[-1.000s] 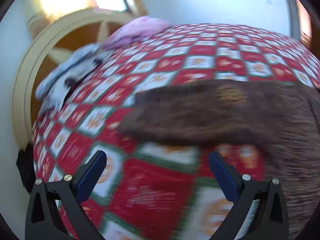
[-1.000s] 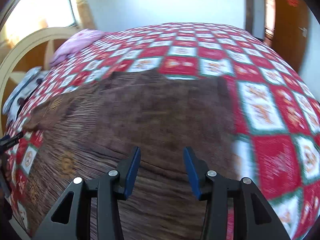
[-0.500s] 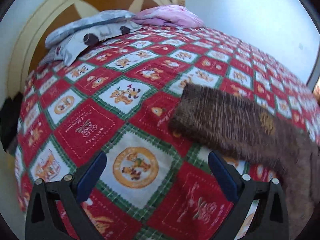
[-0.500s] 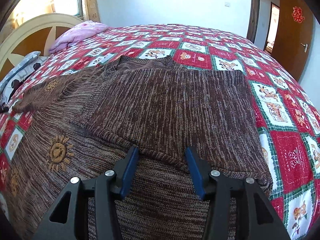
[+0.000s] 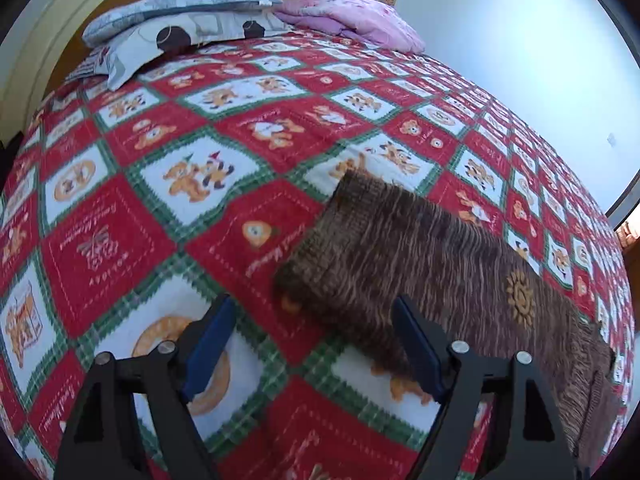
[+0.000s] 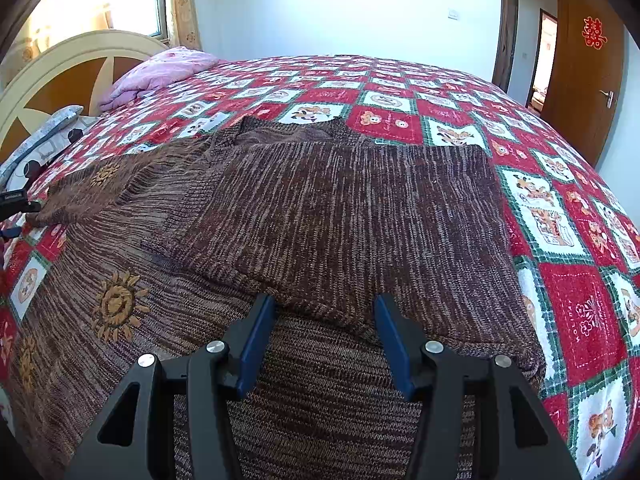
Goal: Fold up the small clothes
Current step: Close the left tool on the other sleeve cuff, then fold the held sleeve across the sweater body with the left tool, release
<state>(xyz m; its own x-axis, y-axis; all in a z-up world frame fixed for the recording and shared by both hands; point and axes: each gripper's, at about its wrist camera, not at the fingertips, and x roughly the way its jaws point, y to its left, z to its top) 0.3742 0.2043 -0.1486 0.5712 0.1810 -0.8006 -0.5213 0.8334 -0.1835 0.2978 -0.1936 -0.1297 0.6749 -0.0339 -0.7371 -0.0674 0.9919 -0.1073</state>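
Note:
A brown knitted sweater (image 6: 320, 216) with orange sun patches lies flat on the red, white and green quilt (image 6: 440, 92). Its right side is folded over the body, and the fold edge sits just ahead of my right gripper (image 6: 324, 332), which is open and empty above the fabric. The sweater's left sleeve (image 5: 420, 264) stretches out over the quilt (image 5: 160, 200). My left gripper (image 5: 312, 344) is open and empty, with the sleeve's cuff end between and just ahead of its fingers.
A grey patterned pillow (image 5: 180, 28) and a pink blanket (image 5: 352, 20) lie at the cream and wood headboard (image 6: 60, 76). A white wall stands behind the bed and a wooden door (image 6: 588, 80) is at the right.
My left gripper has swung from the sweater's side toward the sleeve cuff and closed in on it, narrowing its opening a little. My right gripper has stayed open over the folded edge.

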